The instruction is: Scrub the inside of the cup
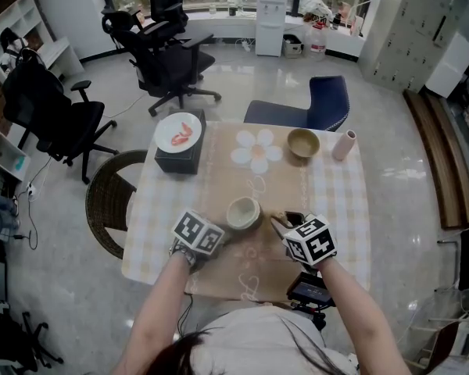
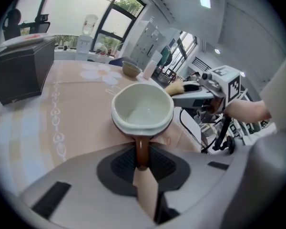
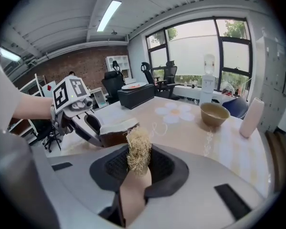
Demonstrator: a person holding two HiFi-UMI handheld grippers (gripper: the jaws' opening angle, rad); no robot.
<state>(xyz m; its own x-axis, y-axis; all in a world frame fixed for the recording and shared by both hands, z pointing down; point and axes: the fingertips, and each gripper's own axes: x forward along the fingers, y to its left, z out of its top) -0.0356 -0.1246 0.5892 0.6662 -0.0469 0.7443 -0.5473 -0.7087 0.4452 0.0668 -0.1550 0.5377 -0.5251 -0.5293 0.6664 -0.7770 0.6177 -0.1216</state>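
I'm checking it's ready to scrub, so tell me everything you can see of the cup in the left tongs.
The cup looks like glossy ceramic, cream inside with a thick rim, brown outside, and empty. Its brown handle is clamped in the left tongs. It is over the tan table runner, mouth roughly up; whether its base rests there is unclear.

No legible words, numbers or brands; only wordless square markers on left hand-held gripper and right hand-held gripper.
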